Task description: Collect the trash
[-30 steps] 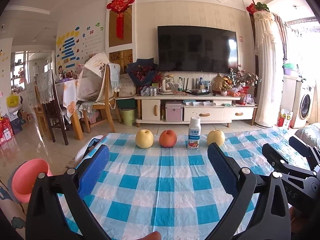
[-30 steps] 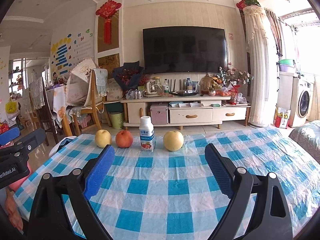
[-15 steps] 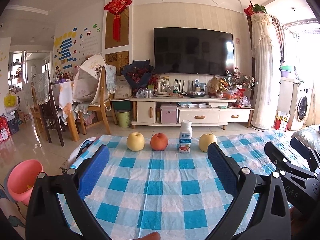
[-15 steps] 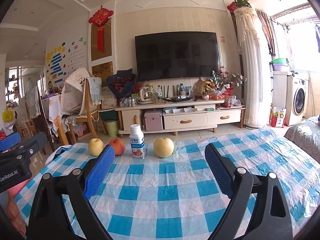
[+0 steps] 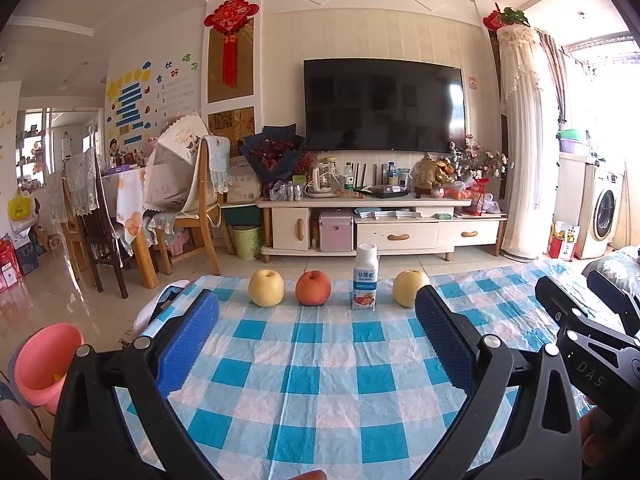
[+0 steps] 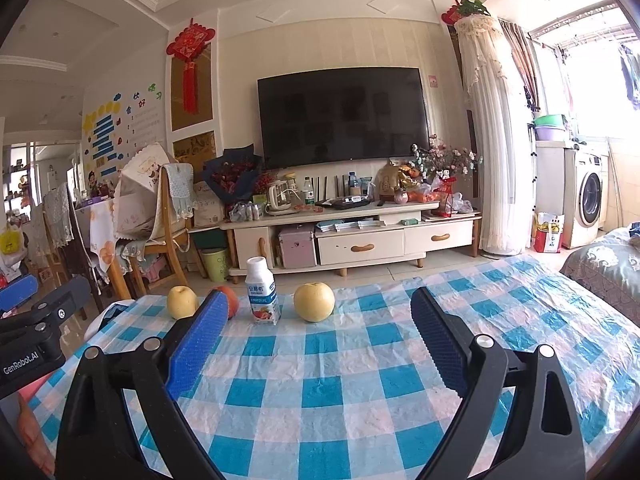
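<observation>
A small white drink bottle (image 5: 365, 278) with a blue label stands upright at the far edge of the blue checked tablecloth (image 5: 320, 380), in a row with fruit. It also shows in the right wrist view (image 6: 262, 291). A pink bin (image 5: 44, 364) sits on the floor at the table's left. My left gripper (image 5: 316, 344) is open and empty, well short of the bottle. My right gripper (image 6: 316, 344) is open and empty, also short of it.
A yellow apple (image 5: 266, 287), a red apple (image 5: 313, 288) and another yellow apple (image 5: 407, 288) flank the bottle. The right gripper's body (image 5: 588, 344) shows at the right of the left wrist view. A TV cabinet (image 5: 380, 224) and chairs (image 5: 188, 208) stand behind the table.
Both grippers have drawn back and tilted up, so the row of fruit and bottle sits lower and farther in both views. Both stay open.
</observation>
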Tool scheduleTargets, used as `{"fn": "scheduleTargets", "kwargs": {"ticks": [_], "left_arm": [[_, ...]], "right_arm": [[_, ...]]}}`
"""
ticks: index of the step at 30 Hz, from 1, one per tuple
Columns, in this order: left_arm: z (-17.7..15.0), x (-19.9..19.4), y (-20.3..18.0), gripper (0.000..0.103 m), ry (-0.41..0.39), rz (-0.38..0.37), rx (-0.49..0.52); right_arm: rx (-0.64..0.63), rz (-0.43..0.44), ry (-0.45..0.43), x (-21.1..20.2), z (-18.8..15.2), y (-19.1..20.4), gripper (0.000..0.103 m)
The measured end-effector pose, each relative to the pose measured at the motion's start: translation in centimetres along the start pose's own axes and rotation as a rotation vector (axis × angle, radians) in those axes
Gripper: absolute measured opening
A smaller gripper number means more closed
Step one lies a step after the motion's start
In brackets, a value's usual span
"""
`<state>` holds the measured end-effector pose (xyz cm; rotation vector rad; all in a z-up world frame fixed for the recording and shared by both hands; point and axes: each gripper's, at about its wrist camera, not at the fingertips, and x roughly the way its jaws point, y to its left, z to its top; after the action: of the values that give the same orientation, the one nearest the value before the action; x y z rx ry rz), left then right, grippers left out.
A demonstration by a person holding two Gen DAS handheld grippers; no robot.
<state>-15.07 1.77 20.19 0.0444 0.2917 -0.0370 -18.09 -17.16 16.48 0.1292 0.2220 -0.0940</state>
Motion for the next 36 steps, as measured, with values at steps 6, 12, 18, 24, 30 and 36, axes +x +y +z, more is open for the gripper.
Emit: {"fn": "scheduleTargets", "kwargs": {"ticks": [6, 12, 18, 24, 30, 36], "left_arm": [[0.0, -0.1, -0.3, 0.099, -0.004, -0.008, 0.004], [0.0, -0.1, -0.4, 0.099, -0.002, -0.007, 0.002], [-0.1, -0.1, -0.3, 0.099, -0.002, -0.012, -0.001], [-0.6, 0.1, -0.5, 0.099, 0.001, -0.013, -0.005], [-0.9, 0.4, -0.5, 0.099, 0.008, -0.016, -0.012], [-1.3, 1.2, -0.4, 0.099, 0.019, -0.026, -0.022]], "right_arm": [[-0.013, 0.003, 0.001, 0.1, -0.2, 0.1, 0.092], [-0.015, 0.002, 0.002, 0.5, -0.3, 0.2, 0.095], [-0.033, 0.012, 0.010, 1.0, -0.7, 0.6, 0.095], [-0.052, 0.017, 0.029, 1.7, -1.0, 1.0, 0.095], [-0.063, 0.021, 0.045, 2.2, -1.4, 1.2, 0.095], [-0.086, 0.035, 0.059, 2.6, -1.7, 1.8, 0.096]]}}
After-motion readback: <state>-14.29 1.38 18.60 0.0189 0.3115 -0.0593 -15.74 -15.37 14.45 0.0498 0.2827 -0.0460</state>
